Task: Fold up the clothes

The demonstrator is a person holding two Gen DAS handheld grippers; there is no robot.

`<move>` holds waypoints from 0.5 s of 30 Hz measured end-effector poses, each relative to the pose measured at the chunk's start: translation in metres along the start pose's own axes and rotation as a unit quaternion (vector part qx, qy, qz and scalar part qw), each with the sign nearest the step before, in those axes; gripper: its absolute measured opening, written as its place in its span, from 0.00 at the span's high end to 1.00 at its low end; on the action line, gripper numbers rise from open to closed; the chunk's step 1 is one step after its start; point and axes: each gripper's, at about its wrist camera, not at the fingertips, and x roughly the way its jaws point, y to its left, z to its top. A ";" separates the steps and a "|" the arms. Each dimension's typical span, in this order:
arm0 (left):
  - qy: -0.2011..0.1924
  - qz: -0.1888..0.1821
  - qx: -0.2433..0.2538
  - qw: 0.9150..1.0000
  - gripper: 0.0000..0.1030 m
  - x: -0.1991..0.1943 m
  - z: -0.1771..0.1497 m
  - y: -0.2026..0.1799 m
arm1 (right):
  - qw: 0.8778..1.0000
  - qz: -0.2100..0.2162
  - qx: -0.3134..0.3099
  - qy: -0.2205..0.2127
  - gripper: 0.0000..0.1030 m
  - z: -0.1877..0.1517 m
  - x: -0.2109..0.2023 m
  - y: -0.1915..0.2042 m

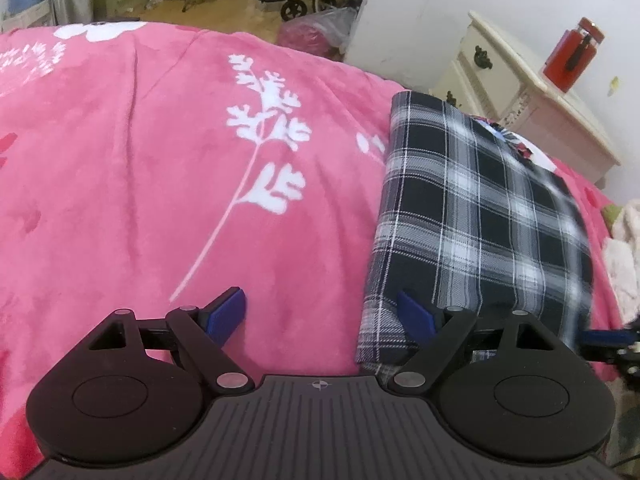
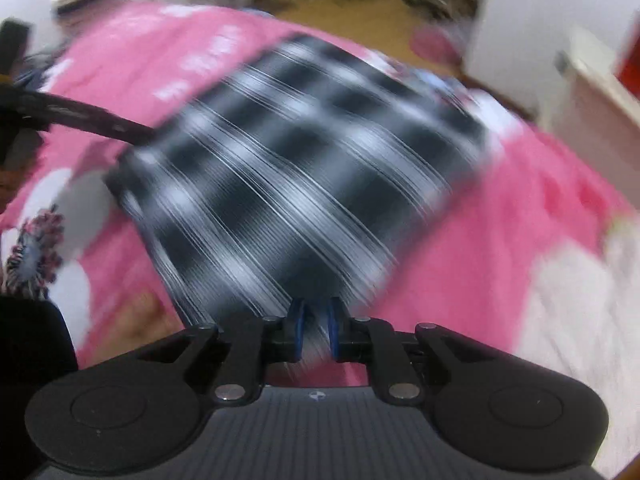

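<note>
A folded black-and-white plaid garment (image 1: 476,216) lies flat on a pink fleece blanket (image 1: 160,184) printed with white sprigs. The left gripper (image 1: 322,316) hangs over the blanket with its blue fingers (image 1: 226,312) spread wide and nothing between them; the garment's near left corner sits under the right-hand finger, while the left-hand finger is over bare pink fleece. The right gripper (image 2: 316,330) is at the garment's near edge, seen through heavy blur. Its two fingers stand close together with a strip of the plaid cloth pinched between them, the rest of the garment stretching away ahead of the fingertips. Beyond the garment, past the far side of the bed, a cream nightstand (image 1: 516,80) carries a red bottle (image 1: 572,54).
</note>
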 end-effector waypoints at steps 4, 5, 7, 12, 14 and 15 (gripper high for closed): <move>-0.002 0.008 0.002 1.000 0.19 0.000 -0.001 0.000 | 0.998 0.031 -0.003 -0.060 0.87 -0.001 -0.029 0.010; -0.001 0.010 0.001 1.000 0.19 0.001 -0.001 0.000 | 0.996 0.049 -0.006 -0.074 0.87 0.000 -0.031 0.015; -0.002 0.017 0.004 1.000 0.19 -0.001 -0.001 -0.002 | 0.994 0.072 -0.018 -0.078 0.86 0.000 -0.027 0.027; -0.005 0.031 0.017 0.999 0.19 -0.009 -0.005 0.000 | 0.998 0.054 -0.009 0.005 0.85 -0.017 0.007 0.025; -0.005 0.036 0.018 0.999 0.19 -0.012 -0.007 0.002 | 0.998 0.046 0.029 0.023 0.85 -0.027 0.006 0.013; -0.005 0.037 0.014 0.999 0.19 -0.012 -0.007 0.003 | 0.997 0.050 0.061 0.023 0.85 -0.032 0.002 0.005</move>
